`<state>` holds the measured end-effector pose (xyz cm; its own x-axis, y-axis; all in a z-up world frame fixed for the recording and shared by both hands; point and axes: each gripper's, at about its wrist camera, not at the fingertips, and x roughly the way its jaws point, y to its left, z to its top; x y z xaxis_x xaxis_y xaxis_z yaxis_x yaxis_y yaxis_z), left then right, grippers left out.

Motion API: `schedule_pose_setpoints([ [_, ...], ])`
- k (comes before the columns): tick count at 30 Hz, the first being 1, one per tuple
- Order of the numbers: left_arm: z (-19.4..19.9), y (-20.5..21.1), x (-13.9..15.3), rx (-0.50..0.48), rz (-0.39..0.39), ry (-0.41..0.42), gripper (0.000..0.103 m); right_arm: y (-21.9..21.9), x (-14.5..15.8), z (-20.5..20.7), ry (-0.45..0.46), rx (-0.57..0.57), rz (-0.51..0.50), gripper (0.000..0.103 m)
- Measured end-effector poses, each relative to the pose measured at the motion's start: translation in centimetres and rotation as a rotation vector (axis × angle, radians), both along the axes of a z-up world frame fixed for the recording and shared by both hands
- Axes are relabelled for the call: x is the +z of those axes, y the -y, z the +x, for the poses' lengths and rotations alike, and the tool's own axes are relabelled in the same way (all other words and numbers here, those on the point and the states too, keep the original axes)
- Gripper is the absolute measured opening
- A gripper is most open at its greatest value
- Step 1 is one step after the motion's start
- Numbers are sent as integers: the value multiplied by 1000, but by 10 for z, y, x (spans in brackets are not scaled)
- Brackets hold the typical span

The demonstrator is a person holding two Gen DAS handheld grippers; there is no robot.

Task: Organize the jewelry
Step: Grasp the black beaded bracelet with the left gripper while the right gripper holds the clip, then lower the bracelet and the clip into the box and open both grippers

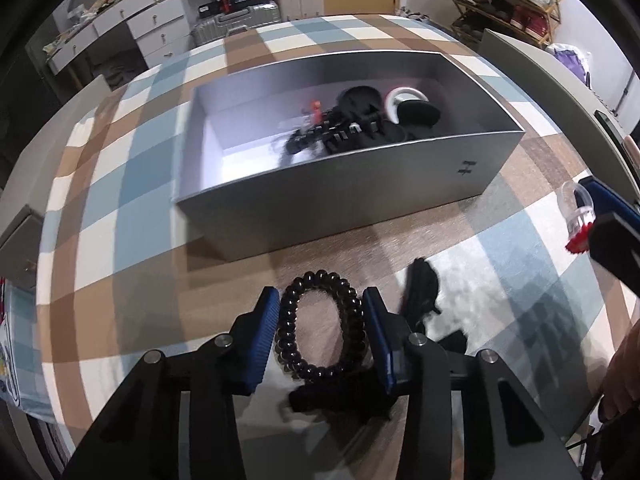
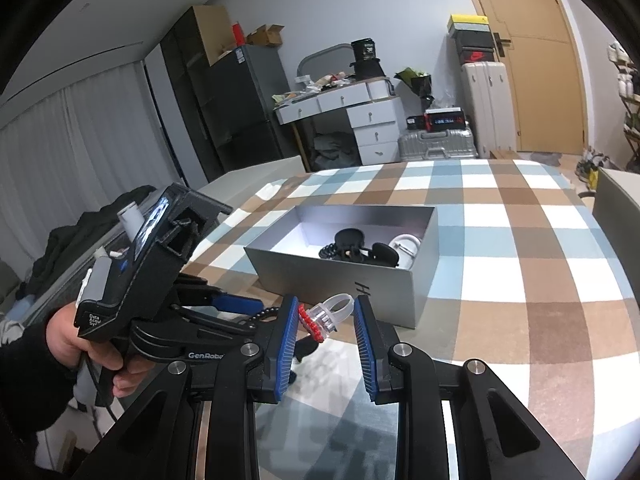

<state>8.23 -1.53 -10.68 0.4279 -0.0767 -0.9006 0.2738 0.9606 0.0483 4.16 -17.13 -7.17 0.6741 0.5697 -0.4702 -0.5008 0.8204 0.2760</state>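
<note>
A black beaded bracelet (image 1: 322,324) lies on the checked tablecloth (image 1: 120,240), squeezed into an oval between the blue pads of my left gripper (image 1: 321,294), which is shut on it. My right gripper (image 2: 326,304) is shut on a clear plastic ring with a red stone (image 2: 328,316) and holds it above the cloth, in front of the silver box (image 2: 340,284). The box (image 1: 348,196) stands open just beyond the bracelet. It holds black hair clips (image 1: 344,128) and a white round piece (image 1: 404,100). The right gripper with the ring (image 1: 580,216) shows at the right edge of the left wrist view.
A black hair accessory (image 1: 422,292) lies right of the bracelet, and another black piece (image 1: 316,398) under my left gripper. A hand (image 2: 80,344) holds the left gripper's handle. A grey chair back (image 1: 540,80) stands at the table's right side; drawers and suitcases (image 2: 436,144) stand beyond.
</note>
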Motion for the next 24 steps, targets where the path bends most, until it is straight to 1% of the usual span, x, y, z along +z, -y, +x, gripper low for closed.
schedule_pose_setpoints([
  [4,-7,-12,8,25,-28,21,37,-5,2,0,-2,4,-6,27],
  [9,-16,-26,26,56,-80,71,37,-13,7,3,-8,16,-5,27],
  [14,-20,-36,45,65,-131,123,37,-20,18,9,2,29,-3,27],
  [17,-15,-41,55,66,-157,154,37,-22,26,15,7,31,9,27],
  [24,4,-38,70,40,-211,195,37,-26,39,35,32,20,-1,27],
])
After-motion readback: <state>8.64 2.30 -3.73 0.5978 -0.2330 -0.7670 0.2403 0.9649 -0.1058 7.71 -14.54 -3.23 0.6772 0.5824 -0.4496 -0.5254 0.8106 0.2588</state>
